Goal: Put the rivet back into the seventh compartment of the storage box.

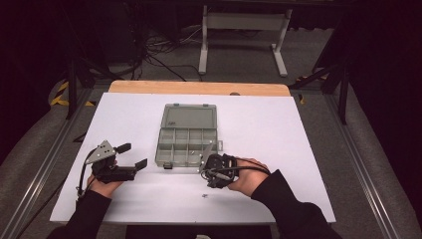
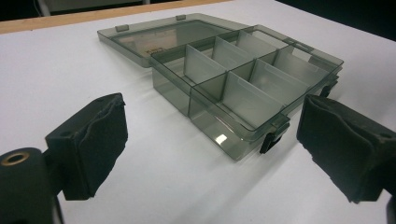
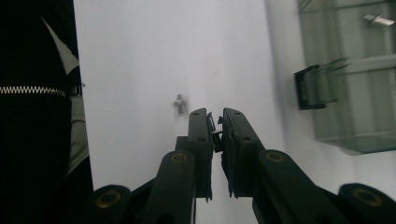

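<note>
White sheeting is covering the table [image 1: 124,114], with a bare wooden edge at twelve o'clock and dark floor and cables beyond. Starting at nine o'clock, the left gripper [image 1: 133,155] is resting low on the sheet, its jaws spread wide with nothing between them, aimed toward the box. At the centre a smoke-grey plastic organizer box [image 1: 184,144] is lying open, lid folded back toward twelve o'clock, its dividers making small compartments; a tiny metal part is sitting in one of them (a screw [image 3: 379,19], as far as I can tell). Just past the box's near right corner, at about five o'clock from it, the right gripper [image 3: 215,122] is pointing down at the sheet with its jaws nearly together, pinching something very small [image 3: 215,134] between the tips; it is too small to identify. Another small screw [image 3: 179,102] is lying loose on the sheet just beyond those tips. Such a slight pinch could be slipping: any tilt or jolt on the way to a compartment might drop the part onto the sheet, where it would roll off.
</note>
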Tool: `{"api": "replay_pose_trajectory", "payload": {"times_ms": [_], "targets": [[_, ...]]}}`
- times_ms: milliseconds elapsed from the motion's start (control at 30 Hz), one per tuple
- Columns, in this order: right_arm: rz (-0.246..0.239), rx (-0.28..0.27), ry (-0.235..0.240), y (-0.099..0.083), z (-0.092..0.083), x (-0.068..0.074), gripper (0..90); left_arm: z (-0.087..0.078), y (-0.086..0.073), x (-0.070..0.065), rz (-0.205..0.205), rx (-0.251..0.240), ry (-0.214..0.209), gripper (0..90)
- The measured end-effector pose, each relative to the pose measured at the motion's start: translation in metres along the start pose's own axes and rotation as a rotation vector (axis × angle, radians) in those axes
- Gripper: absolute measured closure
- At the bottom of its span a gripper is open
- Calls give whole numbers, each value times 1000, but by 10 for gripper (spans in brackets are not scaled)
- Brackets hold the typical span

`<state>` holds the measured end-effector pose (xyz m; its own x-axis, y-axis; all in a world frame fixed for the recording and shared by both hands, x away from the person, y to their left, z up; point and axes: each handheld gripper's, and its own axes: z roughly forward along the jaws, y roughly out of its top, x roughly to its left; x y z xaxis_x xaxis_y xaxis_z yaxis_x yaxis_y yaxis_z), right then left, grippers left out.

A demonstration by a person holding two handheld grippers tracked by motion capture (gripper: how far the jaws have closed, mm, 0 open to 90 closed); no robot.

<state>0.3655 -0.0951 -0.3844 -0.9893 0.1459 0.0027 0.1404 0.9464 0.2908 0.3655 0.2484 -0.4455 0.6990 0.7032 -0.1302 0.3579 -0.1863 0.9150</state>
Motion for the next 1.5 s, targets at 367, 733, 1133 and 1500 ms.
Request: {"api": "replay_pose_trajectory", "payload": {"times_ms": [367, 733, 1133, 1500], "targets": [[9, -38, -29, 17, -17, -23, 819, 0, 0, 1, 0, -2, 3, 92], [15, -57, -49, 29, -21, -40, 819, 0, 0, 1, -3, -1, 0, 92], [38, -68, -67, 37, -20, -60, 819, 1, 0, 1, -2, -4, -1, 92], [79, -86, -64, 39, -16, -80, 819, 0, 0, 1, -1, -2, -5, 92]]}}
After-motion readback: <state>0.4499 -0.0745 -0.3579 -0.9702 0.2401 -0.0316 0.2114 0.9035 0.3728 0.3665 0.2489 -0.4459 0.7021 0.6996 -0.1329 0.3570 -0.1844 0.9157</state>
